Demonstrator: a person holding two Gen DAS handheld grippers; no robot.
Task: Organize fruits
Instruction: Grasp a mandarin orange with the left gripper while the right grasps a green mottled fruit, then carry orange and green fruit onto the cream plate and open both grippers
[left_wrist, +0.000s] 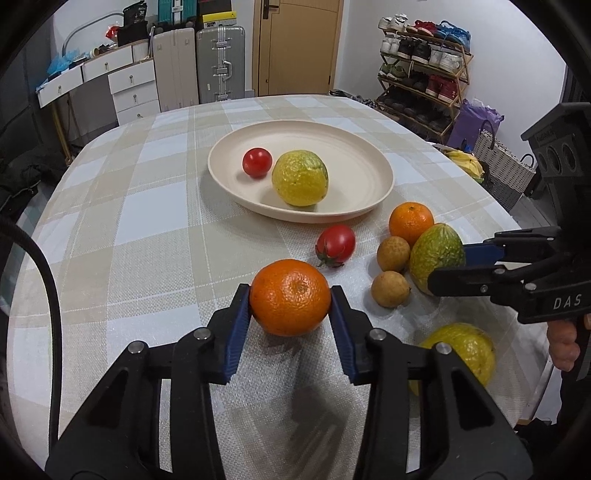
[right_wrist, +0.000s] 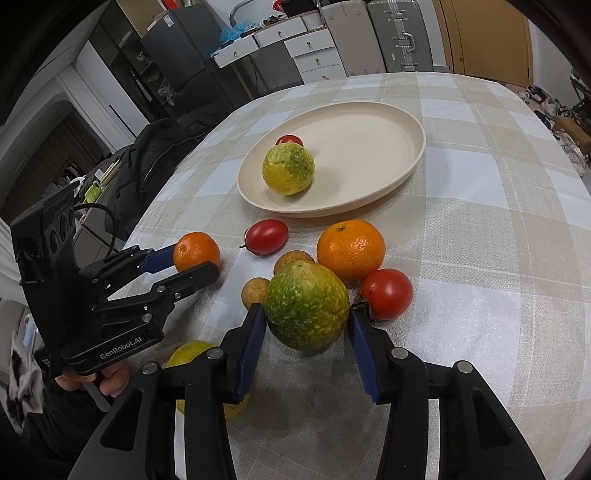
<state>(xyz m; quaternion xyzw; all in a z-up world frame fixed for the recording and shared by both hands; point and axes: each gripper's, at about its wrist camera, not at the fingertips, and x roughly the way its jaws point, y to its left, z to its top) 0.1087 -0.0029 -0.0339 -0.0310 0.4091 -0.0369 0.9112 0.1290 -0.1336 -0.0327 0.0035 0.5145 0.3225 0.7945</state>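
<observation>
My left gripper (left_wrist: 290, 291) is shut on an orange (left_wrist: 290, 310) low over the checked cloth, both blue pads against its sides. In the right wrist view my right gripper (right_wrist: 306, 312) is shut on a mottled green-yellow fruit (right_wrist: 306, 295), with its pads touching both flanks. Beyond them the cream plate (left_wrist: 369, 155) holds a small tomato (left_wrist: 257, 162) and a yellow-green citrus (left_wrist: 300, 178). Each gripper also shows in the other's view: the right gripper (left_wrist: 448, 269) at the right, the left gripper (right_wrist: 195, 262) at the left.
Loose on the cloth lie a second orange (right_wrist: 351, 249), two tomatoes (right_wrist: 266, 236) (right_wrist: 386, 293), two small brown fruits (left_wrist: 393, 253) (left_wrist: 390, 289) and a yellow citrus (left_wrist: 469, 350) near the front edge. Bananas (left_wrist: 465, 162) sit at the table's right edge.
</observation>
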